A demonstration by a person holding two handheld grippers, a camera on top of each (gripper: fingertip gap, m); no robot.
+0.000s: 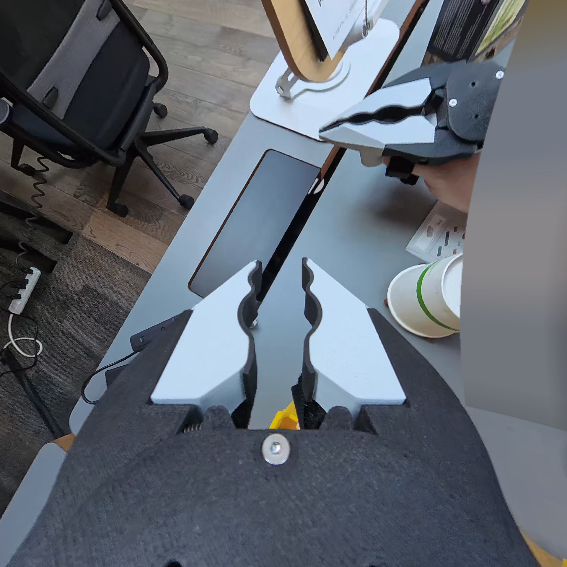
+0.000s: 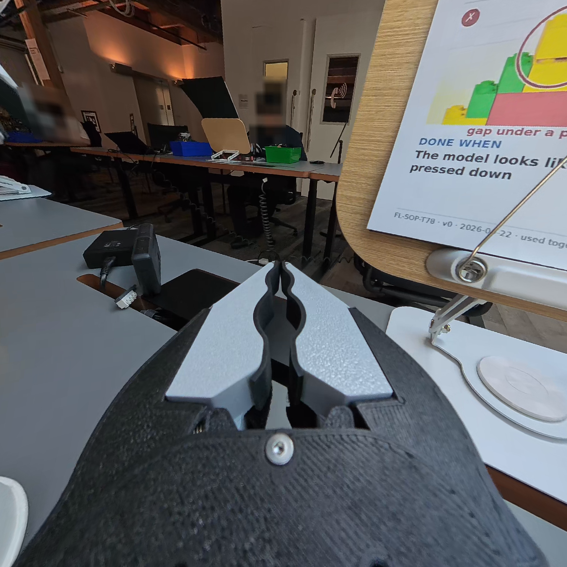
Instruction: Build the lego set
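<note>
My left gripper (image 1: 280, 265) is open and empty, held over the grey desk (image 1: 352, 230). A bit of a yellow brick (image 1: 283, 418) shows below it, between the bases of the fingers; most of the brick is hidden. My right gripper (image 2: 280, 267) is shut with its tips touching and nothing seen between them. It also shows in the left wrist view (image 1: 325, 130), held by a hand at the upper right, over the stand's white base. A small white lego piece (image 2: 125, 299) lies on the desk by the dark cutout.
A wooden document stand (image 2: 383, 153) holds a printed instruction sheet (image 2: 475, 171) on a white base (image 2: 460, 414). A paper cup (image 1: 423, 302) and a leaflet (image 1: 438, 236) lie at the right. A black adapter (image 2: 107, 248) sits near the dark inset panel (image 1: 260, 221). An office chair (image 1: 92, 92) stands left of the desk. My left gripper's tips are some 20 centimeters from the small white lego piece (image 2: 125, 299).
</note>
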